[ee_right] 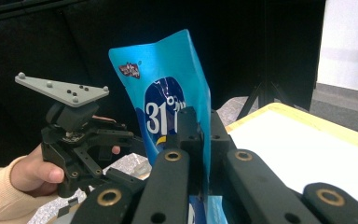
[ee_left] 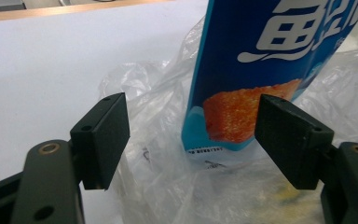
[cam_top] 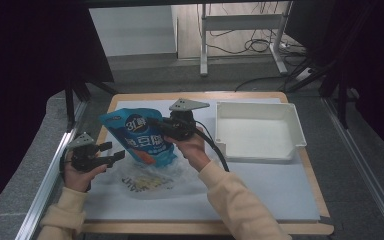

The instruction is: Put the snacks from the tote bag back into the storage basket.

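A: A dark-curtained room, a wood-edged desk (cam_top: 300,150) under a white sheet, a white tray (cam_top: 258,131) at its far right. What is in hand?

B: A blue snack pouch (cam_top: 139,136) stands upright above a crumpled clear plastic bag (cam_top: 147,180) lying on the sheet near the middle of the desk. The right tool (cam_top: 156,123) has its jaws pressed together on the pouch's side, pinching it and holding it tilted over the bag.

A: And the left tool (cam_top: 113,151)?

B: Jaws spread, empty, hovering just beside the bag's near-left edge. From its own camera the pouch's lower corner sits between the two pads, beyond them, touching neither.

A: Which step is this, then?

B: By the look of it, either bagging the pouch or taking it out; I cannot tell which. The pouch's bottom is at the bag's folds.

A: The next move?

B: Likely the left tool pinches the thin film to steady or open it while the right guides the pouch. The film is slippery and loose, so a firm, low grip is needed.
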`<state>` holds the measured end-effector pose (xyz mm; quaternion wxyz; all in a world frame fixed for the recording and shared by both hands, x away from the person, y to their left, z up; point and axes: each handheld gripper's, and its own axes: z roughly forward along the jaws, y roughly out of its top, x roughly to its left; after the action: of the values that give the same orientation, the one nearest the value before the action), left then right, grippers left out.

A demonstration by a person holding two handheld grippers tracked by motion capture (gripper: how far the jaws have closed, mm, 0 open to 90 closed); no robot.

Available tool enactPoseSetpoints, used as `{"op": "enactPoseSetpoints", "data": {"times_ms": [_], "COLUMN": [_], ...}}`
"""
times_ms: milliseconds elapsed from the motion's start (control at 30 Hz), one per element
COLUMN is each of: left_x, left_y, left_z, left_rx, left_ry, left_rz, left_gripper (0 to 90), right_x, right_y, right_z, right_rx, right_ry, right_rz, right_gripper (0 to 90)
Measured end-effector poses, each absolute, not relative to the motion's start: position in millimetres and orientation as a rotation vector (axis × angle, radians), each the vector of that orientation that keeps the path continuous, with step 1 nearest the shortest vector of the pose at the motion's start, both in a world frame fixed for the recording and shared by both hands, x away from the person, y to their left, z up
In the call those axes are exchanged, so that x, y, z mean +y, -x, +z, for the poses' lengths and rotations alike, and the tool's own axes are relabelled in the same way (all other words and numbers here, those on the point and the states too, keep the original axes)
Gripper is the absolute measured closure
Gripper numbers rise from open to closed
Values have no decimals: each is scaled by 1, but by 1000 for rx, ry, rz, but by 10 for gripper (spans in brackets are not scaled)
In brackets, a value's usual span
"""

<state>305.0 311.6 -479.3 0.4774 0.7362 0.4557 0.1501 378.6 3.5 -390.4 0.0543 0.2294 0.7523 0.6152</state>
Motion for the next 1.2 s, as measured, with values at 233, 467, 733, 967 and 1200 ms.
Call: {"op": "enactPoseSetpoints", "data": {"times_ms": [233, 467, 733, 967, 1200], "left_x": [311, 312, 311, 311, 311], "left_y": [-305, -305, -306, -306, -306], "left_z": [-480, -480, -481, -480, -481], "left_rx": [1116, 1114, 1111, 1108, 1113], "left_ry": [-1798, -1800, -1807, -1812, -1812], "left_rz": [366, 370, 368, 368, 362], "left_gripper": [273, 274, 273, 268, 265], "right_x": [4, 3, -2, -13, -26], "right_y": [-377, -375, -371, -370, -370], "right_z": [-384, -373, -357, -342, -332], "right_rx": [2269, 2241, 2200, 2173, 2143], "right_ry": [-699, -694, -673, -658, -658], "right_rz": [1893, 1924, 1970, 1979, 1987], "right_gripper": [886, 886, 887, 887, 887]}}
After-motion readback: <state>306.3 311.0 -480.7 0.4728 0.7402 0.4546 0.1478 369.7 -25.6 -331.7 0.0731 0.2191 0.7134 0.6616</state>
